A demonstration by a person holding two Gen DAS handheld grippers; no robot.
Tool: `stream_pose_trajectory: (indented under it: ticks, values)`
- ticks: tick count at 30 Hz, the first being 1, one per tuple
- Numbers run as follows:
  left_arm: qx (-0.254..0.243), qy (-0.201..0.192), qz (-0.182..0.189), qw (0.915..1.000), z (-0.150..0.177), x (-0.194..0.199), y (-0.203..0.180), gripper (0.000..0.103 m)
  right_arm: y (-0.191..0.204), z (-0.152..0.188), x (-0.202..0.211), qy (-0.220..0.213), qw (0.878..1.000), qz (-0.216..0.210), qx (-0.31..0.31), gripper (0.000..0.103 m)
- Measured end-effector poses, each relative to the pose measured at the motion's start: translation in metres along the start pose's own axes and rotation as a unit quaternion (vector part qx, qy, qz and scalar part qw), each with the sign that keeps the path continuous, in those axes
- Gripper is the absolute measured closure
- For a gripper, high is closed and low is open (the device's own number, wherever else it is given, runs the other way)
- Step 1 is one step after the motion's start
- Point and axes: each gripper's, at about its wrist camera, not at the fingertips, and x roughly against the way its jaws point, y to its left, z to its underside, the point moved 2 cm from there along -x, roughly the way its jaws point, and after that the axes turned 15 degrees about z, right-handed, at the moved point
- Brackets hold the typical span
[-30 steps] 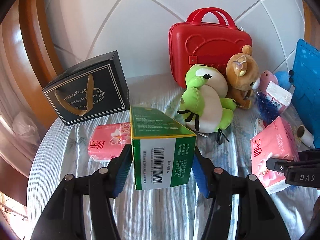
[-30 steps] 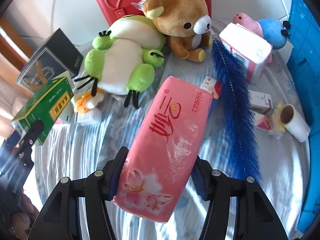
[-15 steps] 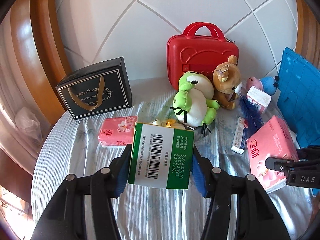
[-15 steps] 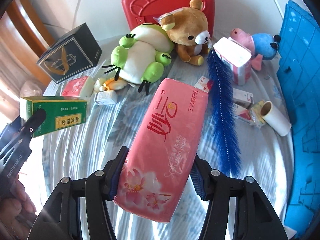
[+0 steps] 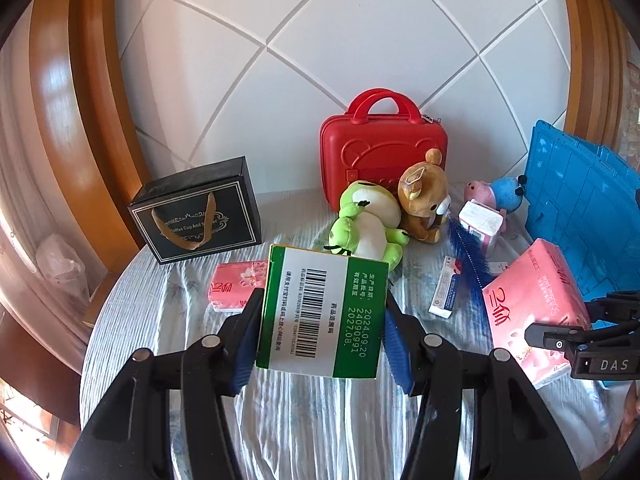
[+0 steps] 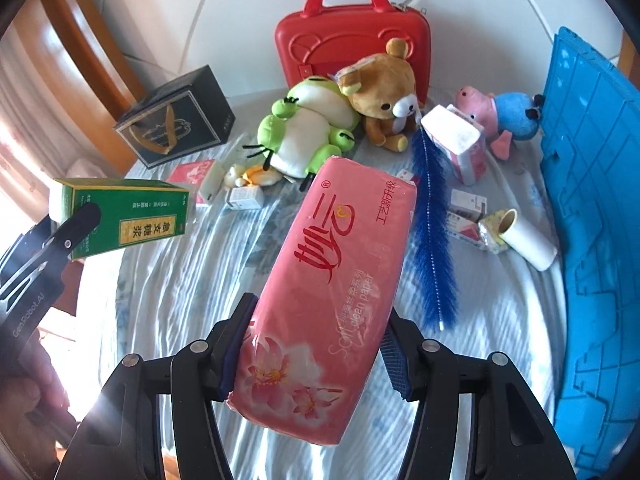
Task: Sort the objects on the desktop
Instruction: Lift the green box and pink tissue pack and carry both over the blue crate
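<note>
Green medicine box (image 5: 322, 312) clamped between the blue pads of the left gripper (image 5: 320, 334), barcode end toward the camera, long axis running away toward 12 o'clock, clear above the striped tablecloth (image 5: 168, 320). Pink tissue pack (image 6: 328, 284) pinched likewise in the right gripper (image 6: 314, 354), long axis leaning toward 1 o'clock. Blue crate (image 6: 592, 208) stood at 3 o'clock of the pack, nearer the right hand; likely drop spot, by judgement. Plush frog (image 6: 308, 132) and red case (image 6: 352, 40) left at 12 o'clock.
</note>
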Motion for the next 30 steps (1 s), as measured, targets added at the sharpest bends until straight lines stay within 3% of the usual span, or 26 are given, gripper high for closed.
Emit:
stream_pose_trajectory:
  ticks: [12, 30]
  values:
    - [-0.022, -0.03, 0.019, 0.9991, -0.026, 0.048, -0.051, 0.049, -0.035, 0.009, 0.078, -0.042, 0.999, -0.023, -0.005, 0.046]
    - [-0.051, -0.082, 0.041, 0.9944, -0.067, 0.097, -0.133, 0.049, -0.103, 0.028, 0.158, -0.079, 0.996, -0.032, -0.02, 0.046]
